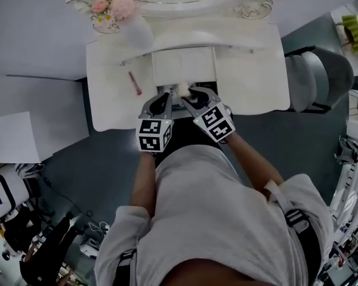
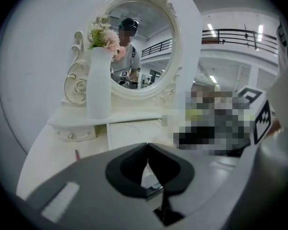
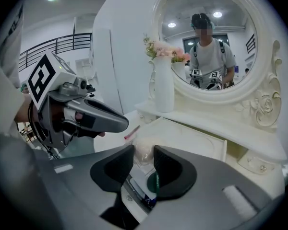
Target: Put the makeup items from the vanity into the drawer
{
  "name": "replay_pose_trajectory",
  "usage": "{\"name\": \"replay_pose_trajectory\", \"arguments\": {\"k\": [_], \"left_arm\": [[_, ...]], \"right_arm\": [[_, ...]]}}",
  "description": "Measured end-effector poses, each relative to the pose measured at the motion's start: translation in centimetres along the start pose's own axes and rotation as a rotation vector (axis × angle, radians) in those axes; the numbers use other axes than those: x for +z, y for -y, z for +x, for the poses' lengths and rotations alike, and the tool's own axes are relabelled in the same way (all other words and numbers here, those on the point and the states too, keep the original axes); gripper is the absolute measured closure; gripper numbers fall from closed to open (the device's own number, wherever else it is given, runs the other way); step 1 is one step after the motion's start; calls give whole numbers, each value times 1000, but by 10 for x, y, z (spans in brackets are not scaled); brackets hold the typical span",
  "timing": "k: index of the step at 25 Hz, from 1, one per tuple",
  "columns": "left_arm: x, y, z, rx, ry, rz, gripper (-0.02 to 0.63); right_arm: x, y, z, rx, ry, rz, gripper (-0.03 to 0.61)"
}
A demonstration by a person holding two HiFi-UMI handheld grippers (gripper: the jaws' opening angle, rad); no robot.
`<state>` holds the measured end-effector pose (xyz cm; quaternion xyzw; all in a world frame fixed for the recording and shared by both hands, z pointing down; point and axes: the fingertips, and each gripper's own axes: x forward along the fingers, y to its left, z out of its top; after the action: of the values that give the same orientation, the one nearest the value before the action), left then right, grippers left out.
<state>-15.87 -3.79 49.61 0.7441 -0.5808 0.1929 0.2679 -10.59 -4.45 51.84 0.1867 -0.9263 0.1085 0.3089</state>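
A pale round makeup sponge (image 3: 143,155) sits between the jaws of my right gripper (image 3: 143,148), which is shut on it. In the head view the sponge (image 1: 183,88) shows at the tips of the right gripper (image 1: 188,92), over the vanity's front centre. Under those jaws lies the open drawer with a dark green round item (image 3: 152,182) inside. My left gripper (image 2: 147,145) is shut and empty, just left of the right one (image 1: 166,96). A pink makeup pencil (image 1: 134,83) lies on the white vanity top (image 1: 250,76), left of both grippers.
A white vase of pink flowers (image 1: 128,16) stands at the back left of the vanity, in front of the oval mirror (image 3: 216,42). A grey chair (image 1: 322,76) is to the right. Equipment and cables crowd the floor at lower left (image 1: 24,219).
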Motion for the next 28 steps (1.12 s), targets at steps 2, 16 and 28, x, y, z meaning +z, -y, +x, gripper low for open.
{"name": "replay_pose_trajectory", "arguments": {"k": [2, 16, 28], "left_arm": [[-6, -3, -3, 9, -5, -8, 611], [-37, -42, -32, 97, -30, -68, 611], [-41, -71, -46, 134, -42, -79, 611]], "right_arm": [[-3, -9, 5, 20, -9, -10, 442], [-26, -41, 51, 118, -155, -74, 440], [-28, -41, 79, 142, -252, -116, 439]]}}
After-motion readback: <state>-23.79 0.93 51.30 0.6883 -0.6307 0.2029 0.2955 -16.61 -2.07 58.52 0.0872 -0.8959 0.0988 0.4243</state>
